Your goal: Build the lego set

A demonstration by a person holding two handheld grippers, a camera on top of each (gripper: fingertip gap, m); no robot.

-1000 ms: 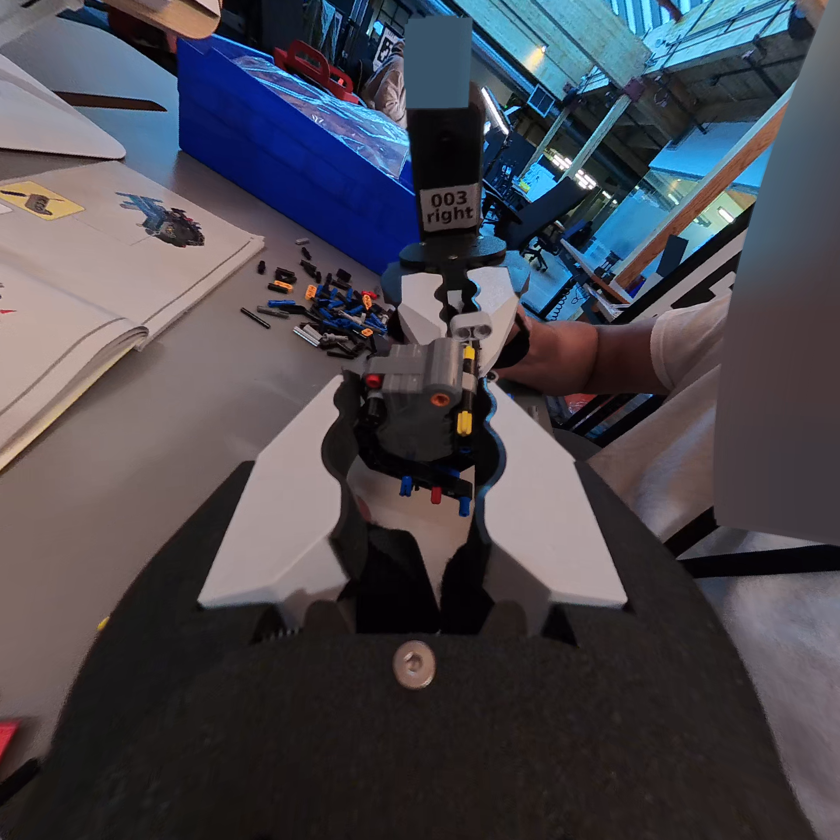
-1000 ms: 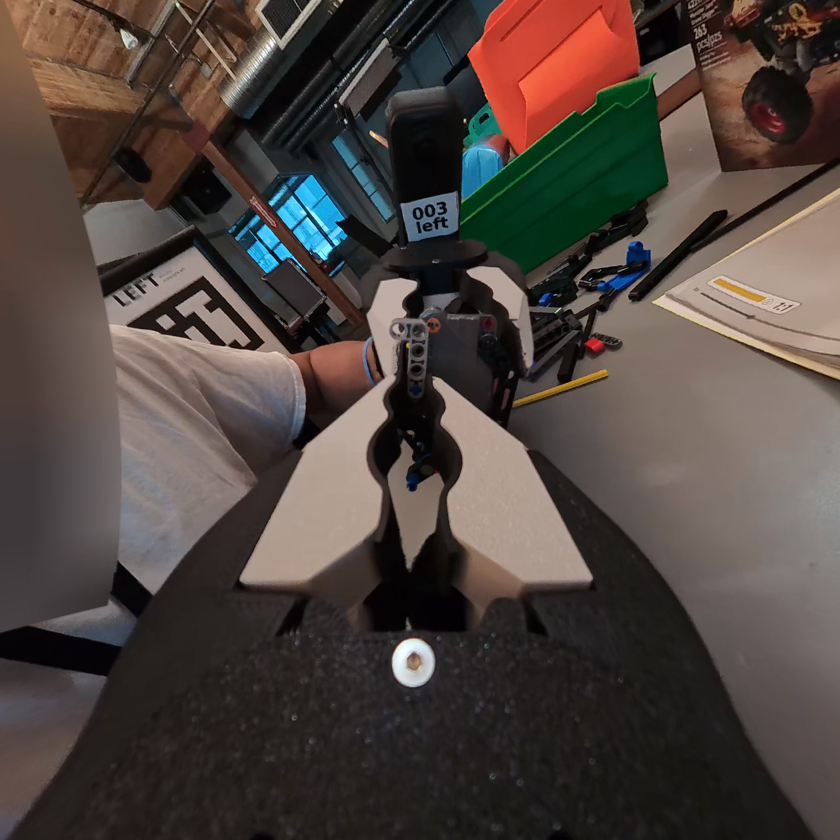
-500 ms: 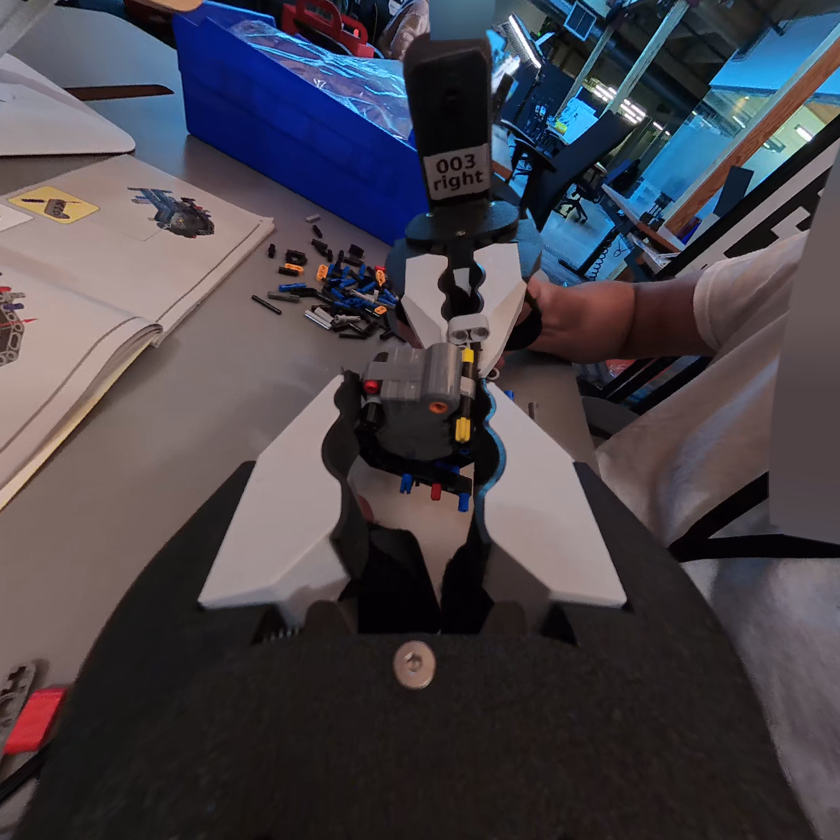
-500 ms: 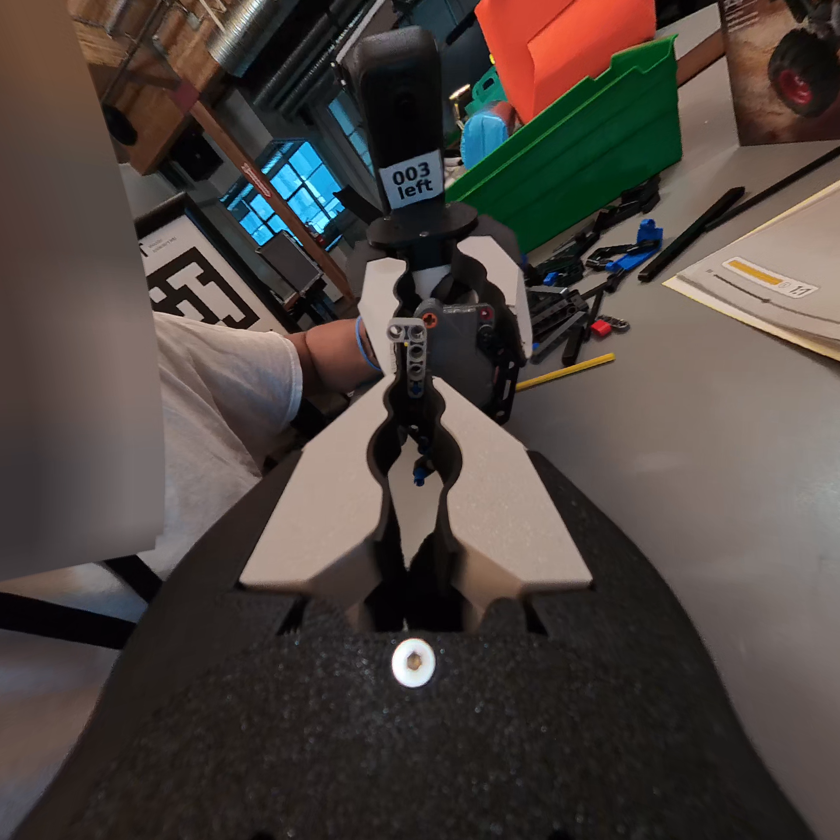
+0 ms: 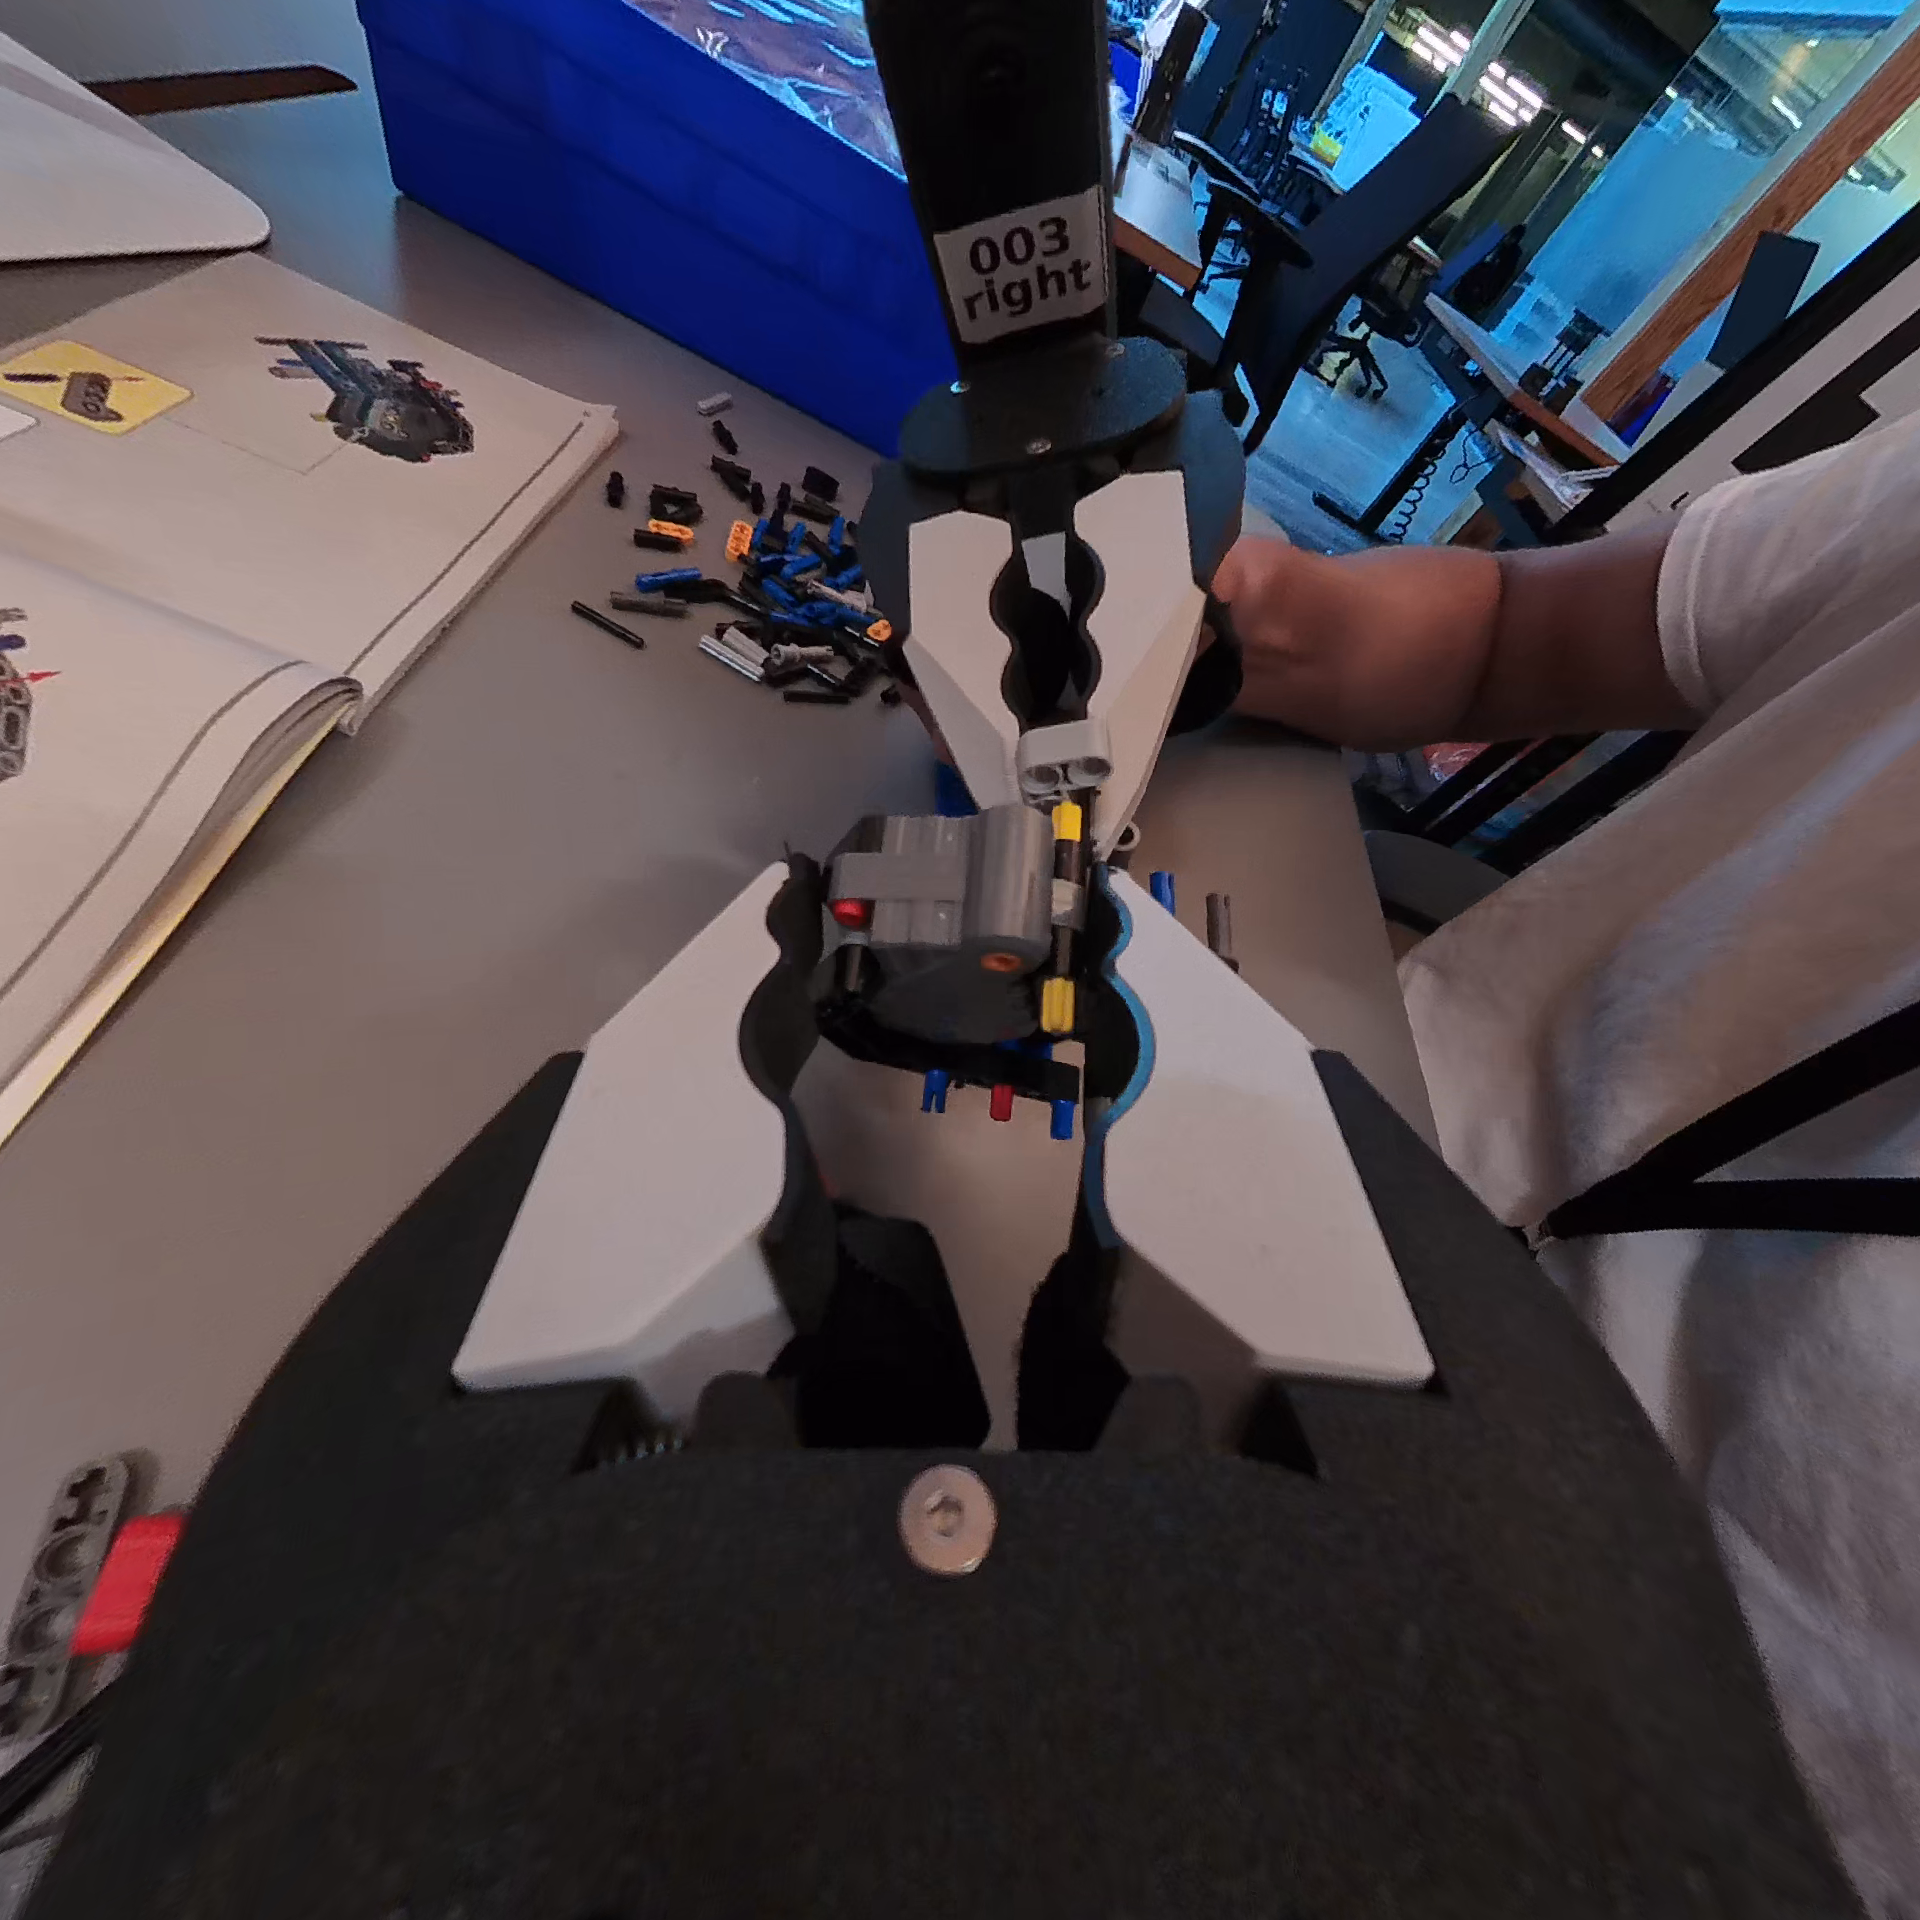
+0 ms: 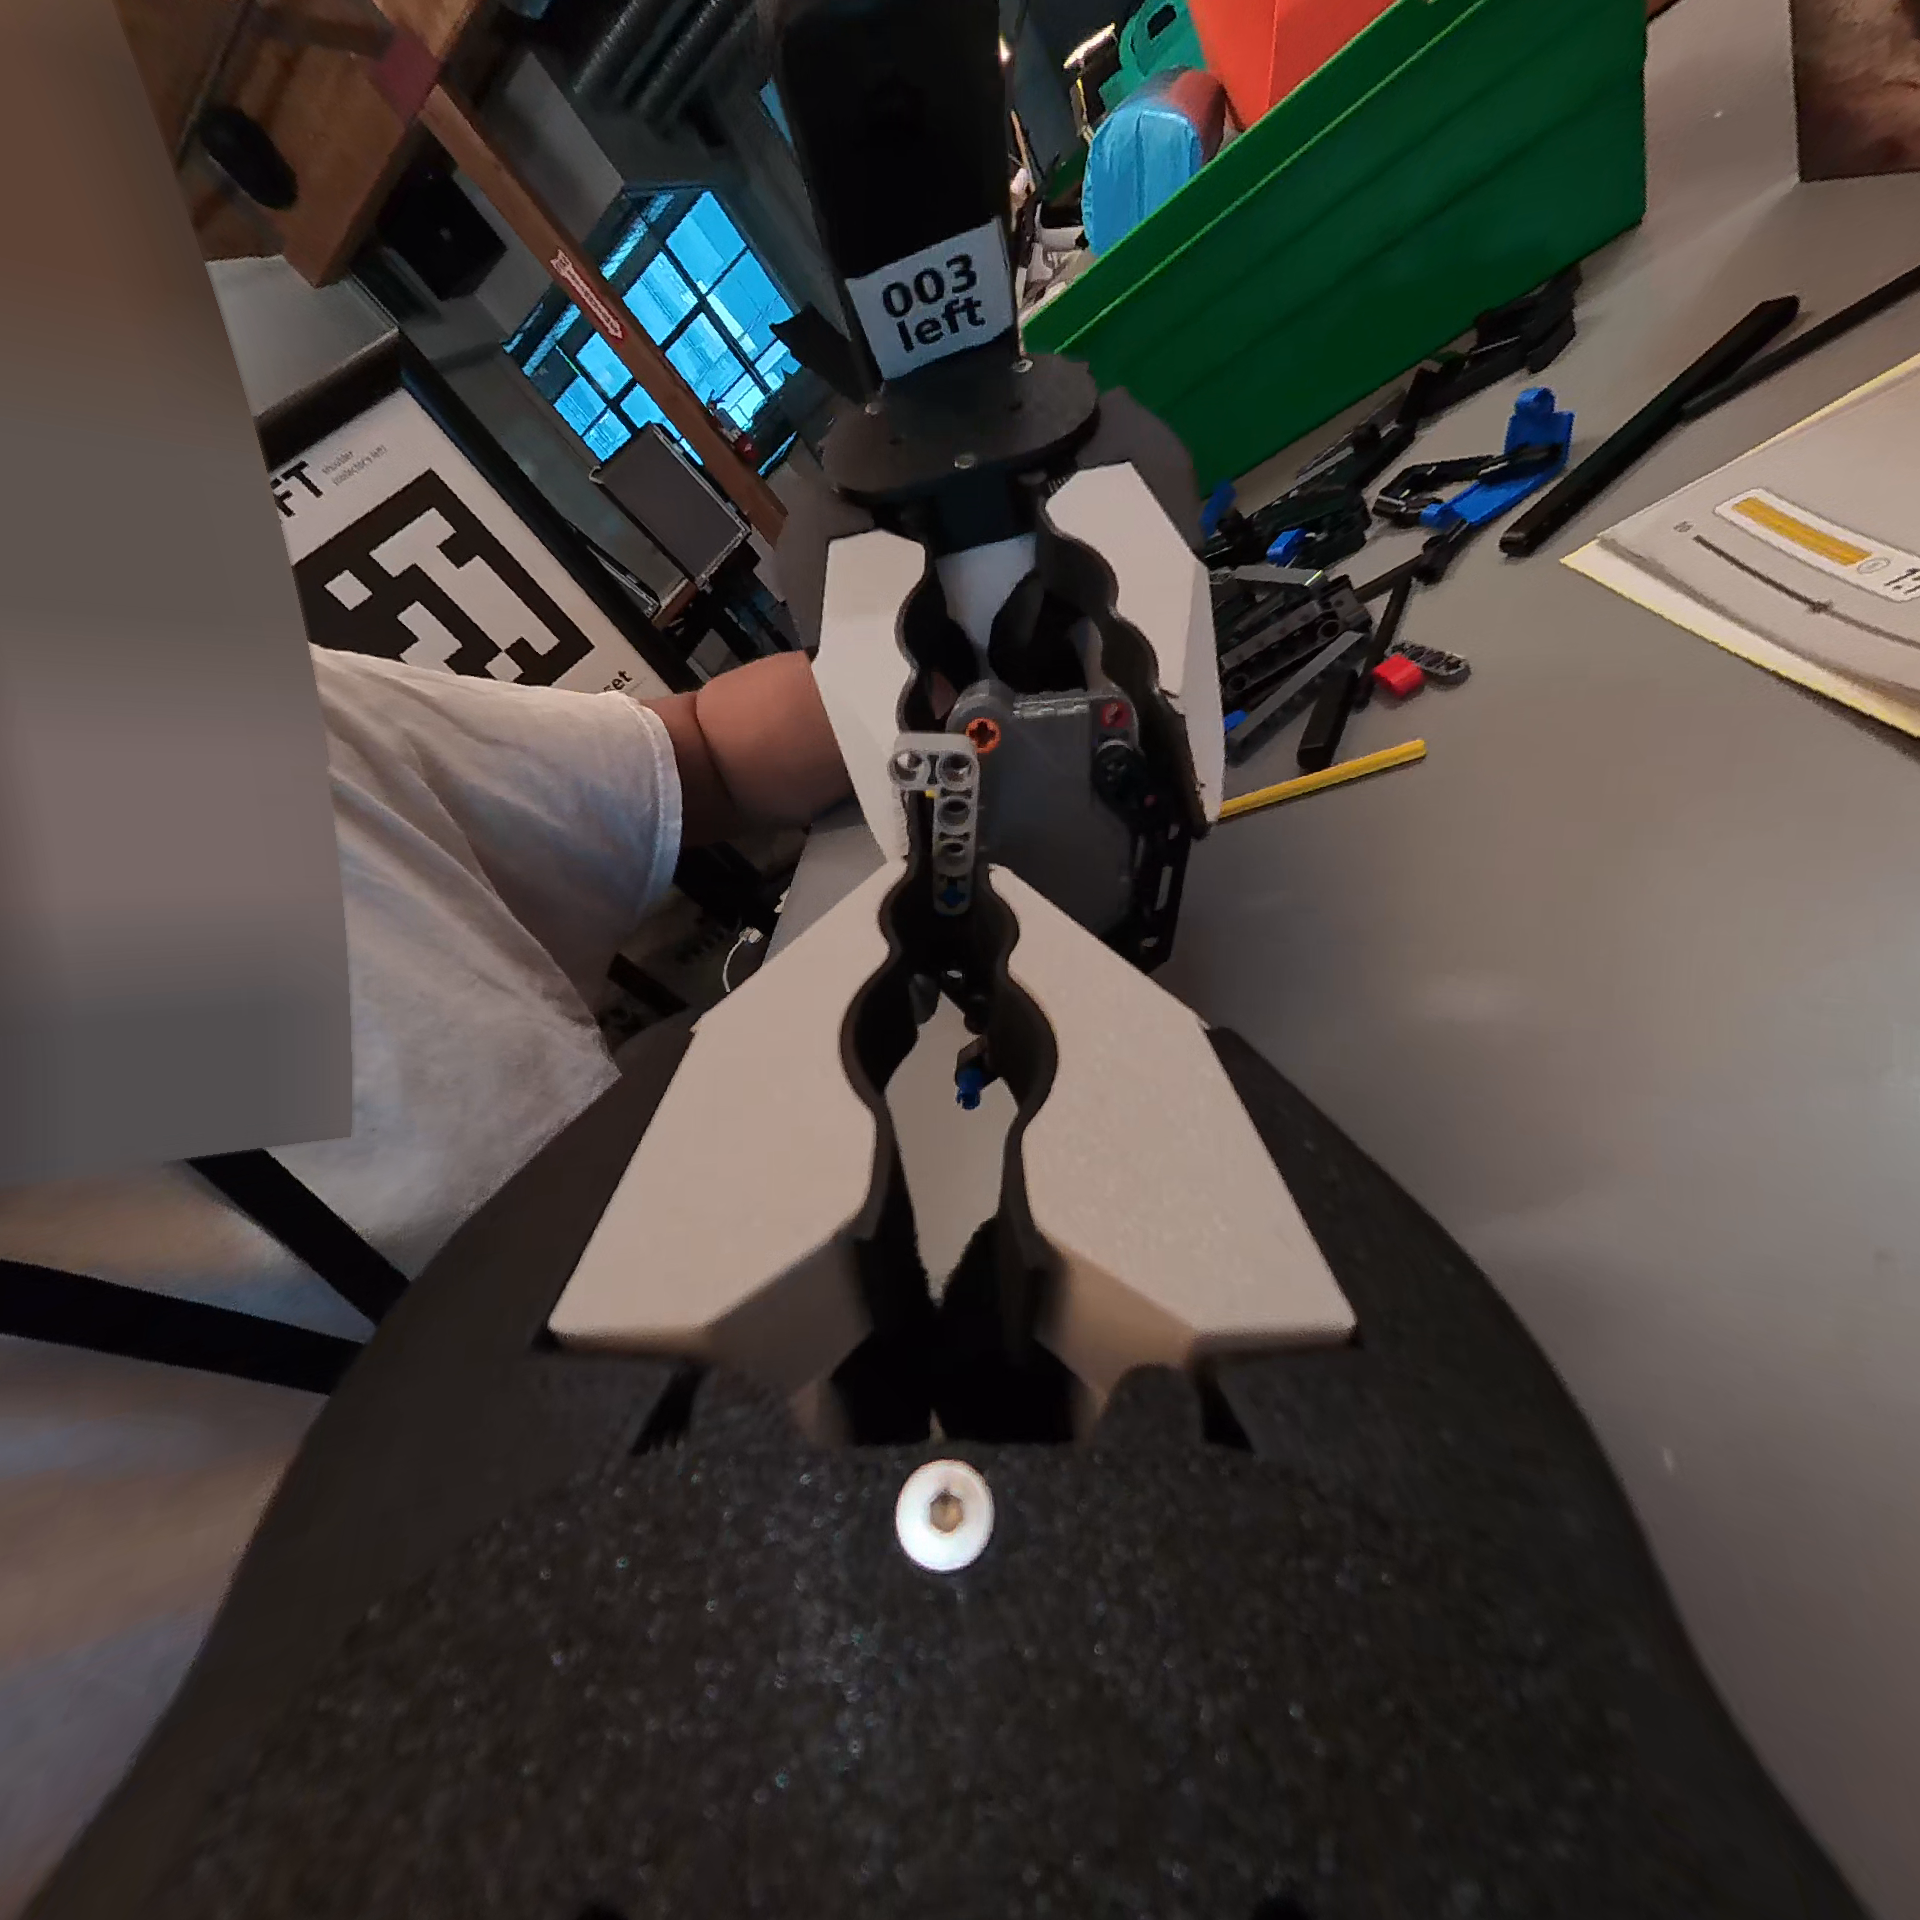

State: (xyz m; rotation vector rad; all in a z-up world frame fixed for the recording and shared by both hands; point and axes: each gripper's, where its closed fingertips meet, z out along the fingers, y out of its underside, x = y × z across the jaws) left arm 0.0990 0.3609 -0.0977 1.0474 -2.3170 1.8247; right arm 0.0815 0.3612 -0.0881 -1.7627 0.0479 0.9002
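Note:
My left gripper (image 5: 945, 894) is shut on a grey lego assembly (image 5: 951, 935) that has a black frame, a black axle with yellow ends, and blue and red pins. My right gripper (image 6: 948, 878) is shut on a light grey angled beam (image 6: 948, 810). The two grippers face each other, tip to tip, above the grey table. In the left wrist view the right gripper (image 5: 1055, 790) holds the beam (image 5: 1062, 753) against the top of the yellow-ended axle. In the right wrist view the left gripper (image 6: 1039, 831) and the assembly (image 6: 1049, 800) sit just behind the beam.
An open instruction booklet (image 5: 260, 520), a pile of small pins (image 5: 769, 592) and a blue bin (image 5: 644, 177) lie to the left. A green bin (image 6: 1351, 239), black and blue parts (image 6: 1403, 540), a yellow axle (image 6: 1330, 774) and a page (image 6: 1787, 582) show in the right wrist view. A person's forearm (image 5: 1455, 644) is close. My two grippers' fingertips are within a few centimetres of each other.
Both grippers have tilted and shifted together, so more of the table shows. They keep their grips. The beam stays at the top of the yellow-ended axle.

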